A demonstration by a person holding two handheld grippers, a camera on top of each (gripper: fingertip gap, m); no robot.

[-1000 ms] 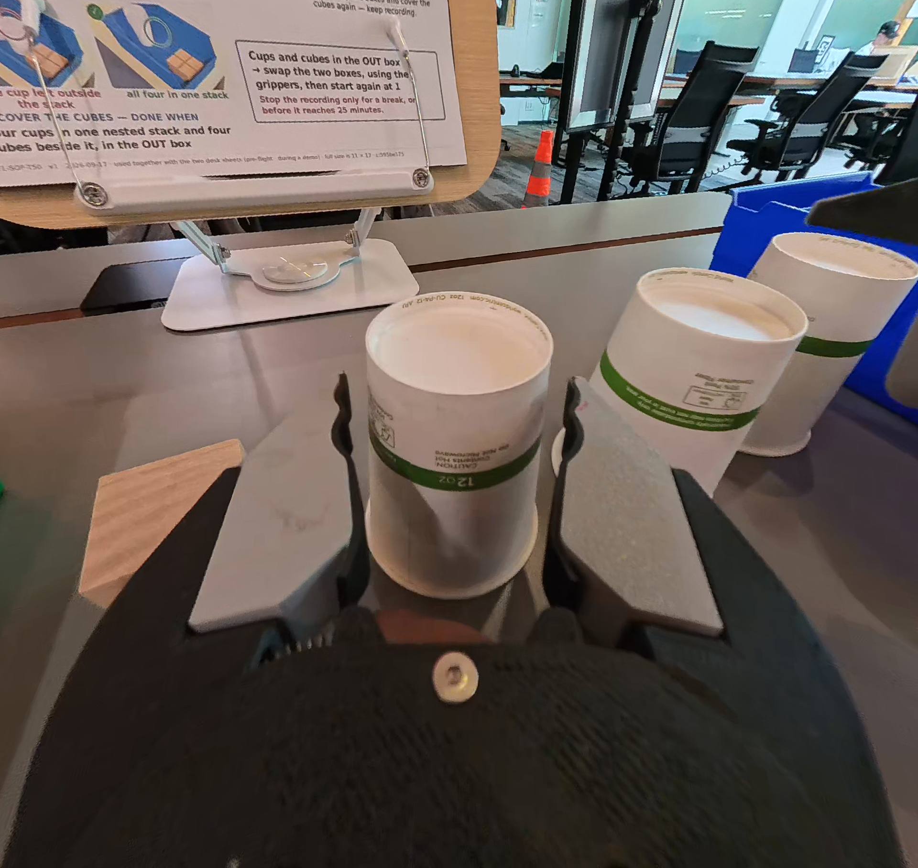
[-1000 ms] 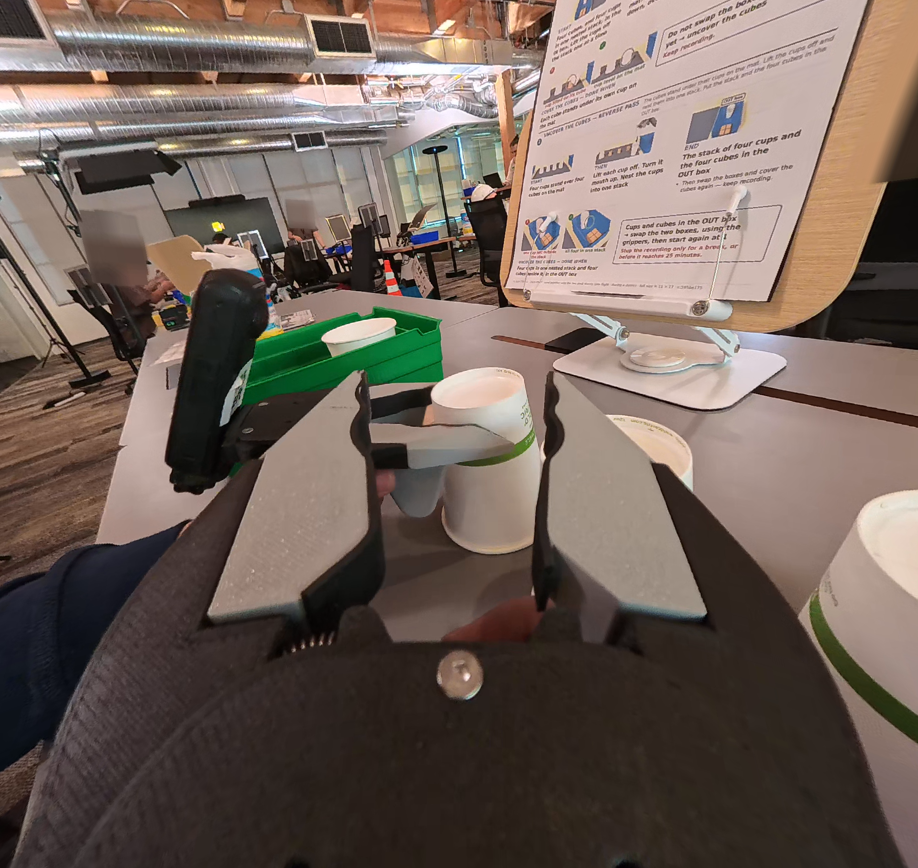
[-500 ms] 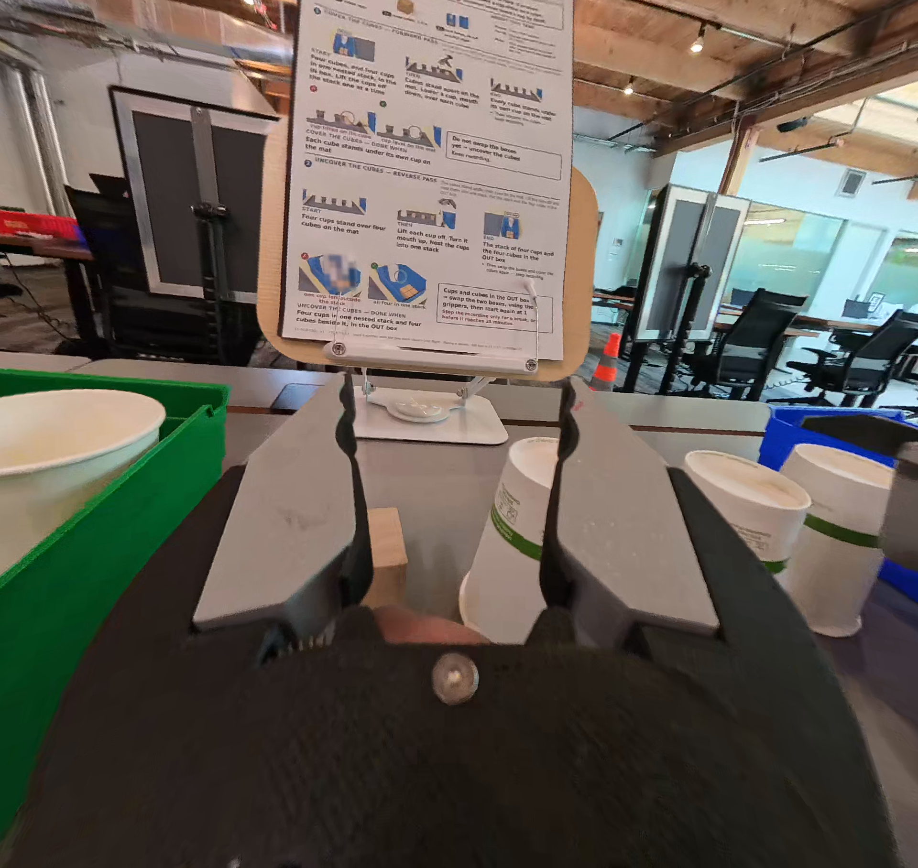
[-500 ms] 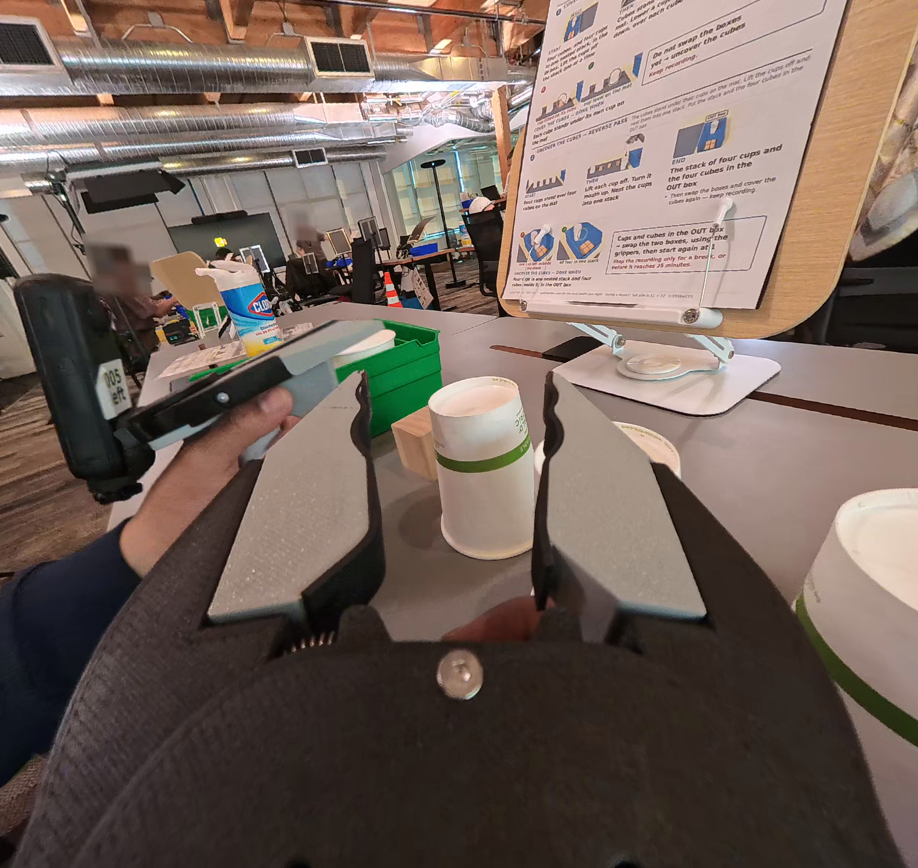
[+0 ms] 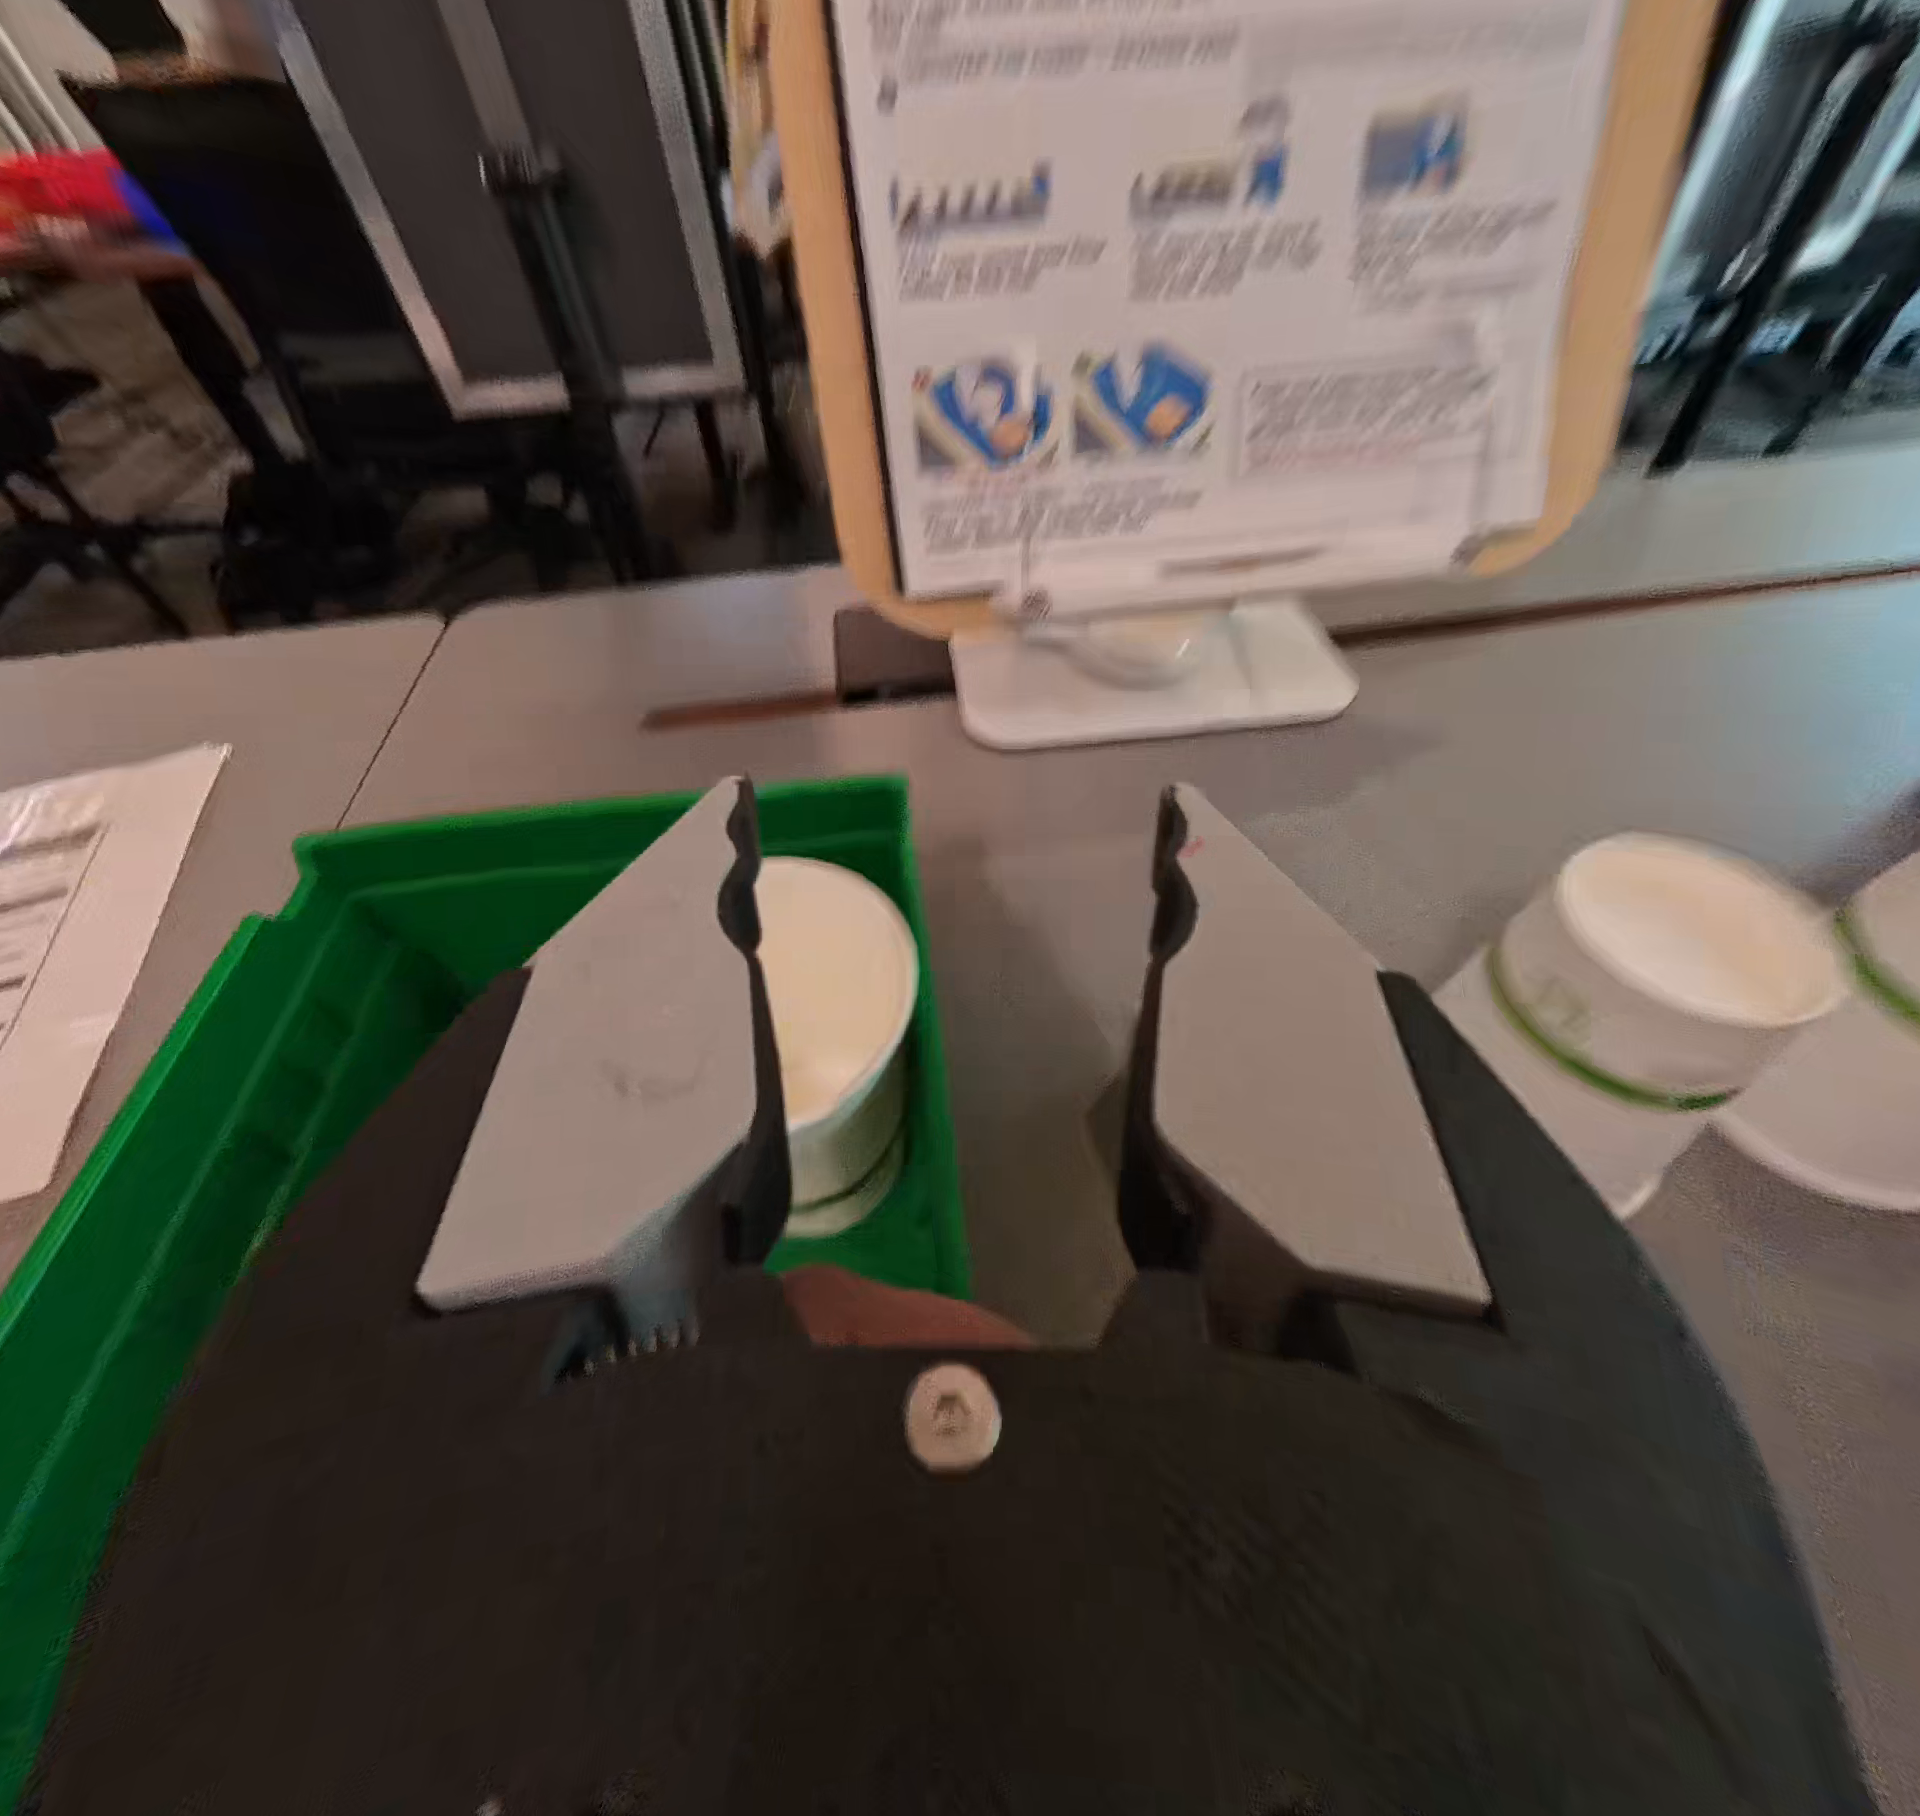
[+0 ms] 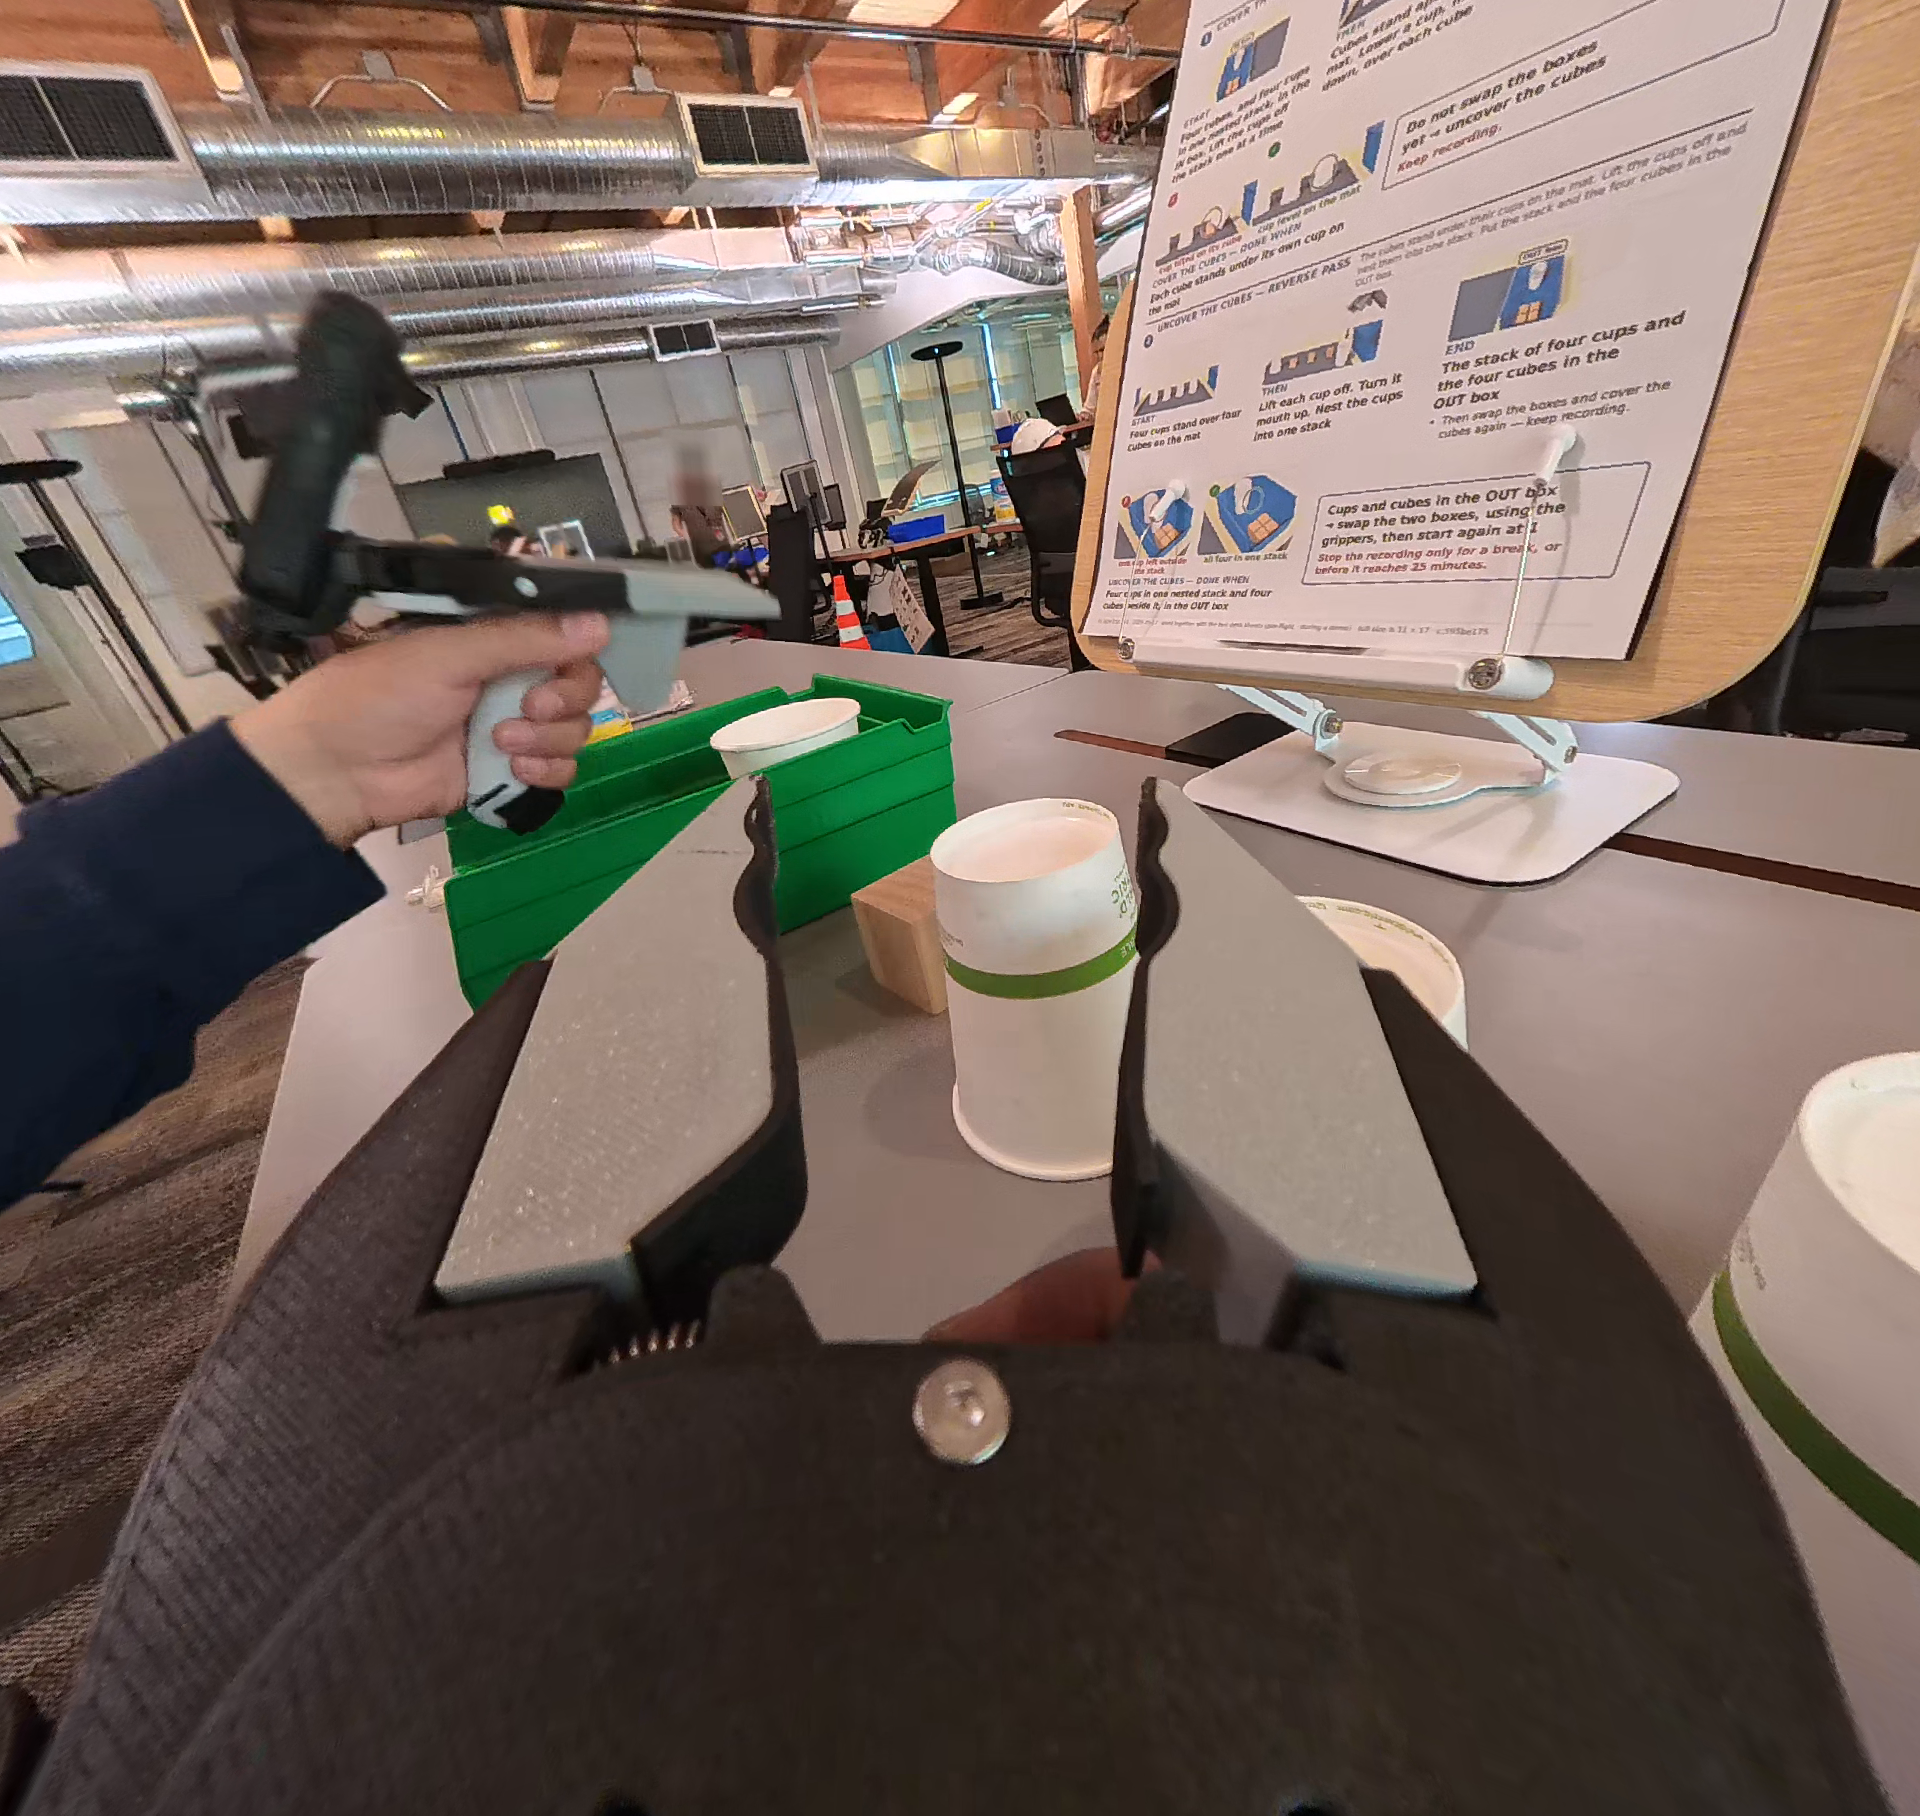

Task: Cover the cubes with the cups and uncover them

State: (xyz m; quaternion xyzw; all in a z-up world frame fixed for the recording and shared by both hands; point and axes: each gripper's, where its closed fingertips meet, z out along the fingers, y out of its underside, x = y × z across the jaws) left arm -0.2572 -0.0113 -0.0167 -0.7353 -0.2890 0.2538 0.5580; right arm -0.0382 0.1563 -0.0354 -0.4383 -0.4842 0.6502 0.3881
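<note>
While the left gripper hangs wide open, apparently over the green bin, the right gripper waits open, both bare.

Left tool left cup, now over green bin

My right gripper hangs above the grey table with its jaws apart and nothing between the pads. Ahead stands an upturned white cup with a green band, a wooden cube just beside it on its left. Farther left, a hand holds my left gripper in the air over the green bin, where a cup sits mouth up.
</note>
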